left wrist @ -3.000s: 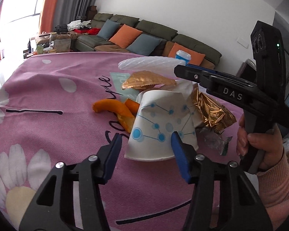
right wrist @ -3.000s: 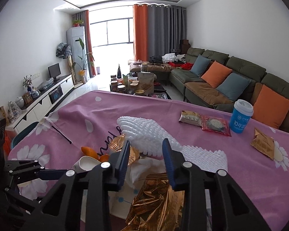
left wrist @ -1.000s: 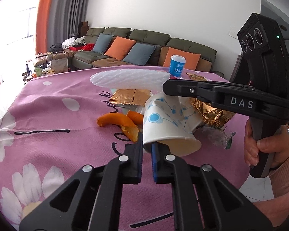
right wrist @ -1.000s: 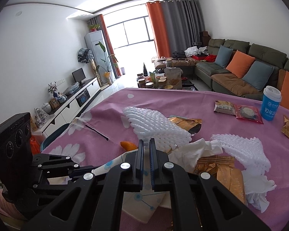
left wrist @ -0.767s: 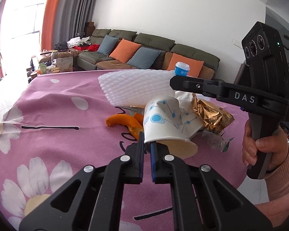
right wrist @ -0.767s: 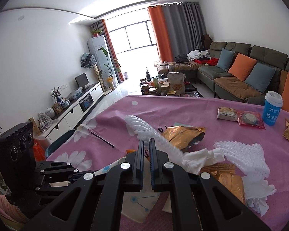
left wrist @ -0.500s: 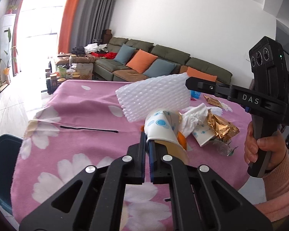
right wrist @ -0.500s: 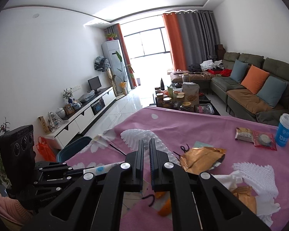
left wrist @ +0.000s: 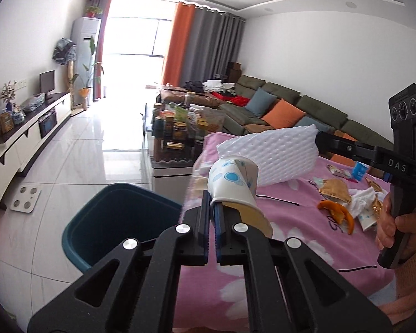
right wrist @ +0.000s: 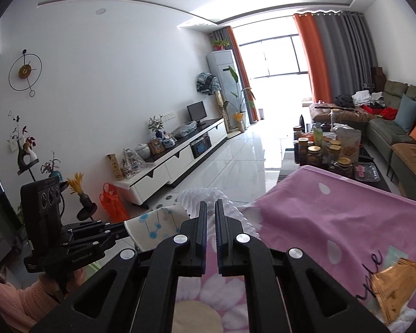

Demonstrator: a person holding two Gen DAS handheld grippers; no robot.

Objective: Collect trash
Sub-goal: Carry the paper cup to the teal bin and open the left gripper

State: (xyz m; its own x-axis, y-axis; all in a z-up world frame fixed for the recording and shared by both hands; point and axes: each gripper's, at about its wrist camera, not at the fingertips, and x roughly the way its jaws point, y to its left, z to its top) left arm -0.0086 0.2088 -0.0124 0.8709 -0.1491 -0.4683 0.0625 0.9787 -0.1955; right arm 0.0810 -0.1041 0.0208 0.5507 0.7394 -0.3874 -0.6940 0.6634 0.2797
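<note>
Left wrist view: looks forward along the left gripper (left wrist: 211, 205), tilted slightly down, from the desk (left wrist: 291, 238) edge, toward the window wall. Close range: black gripper frame fills the lower frame; teal bin (left wrist: 119, 216) just below and beyond the jaws. Right gripper (left wrist: 319, 141) enters from the right.

Right wrist view: looks along the right gripper (right wrist: 210, 213), similarly tilted, facing the TV cabinet (right wrist: 180, 158) and window. Left gripper (right wrist: 119, 229) appears at lower left.

Shared: paper cup (left wrist: 233, 186) (right wrist: 158, 226), white foam sheet (left wrist: 271, 152) (right wrist: 205, 197), pink desk cover, coffee table (left wrist: 177, 138) (right wrist: 330, 149), sofa (left wrist: 285, 105) (right wrist: 402, 133), window.

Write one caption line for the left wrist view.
Left hand-held gripper carries a paper cup by its rim toward a teal bin.
</note>
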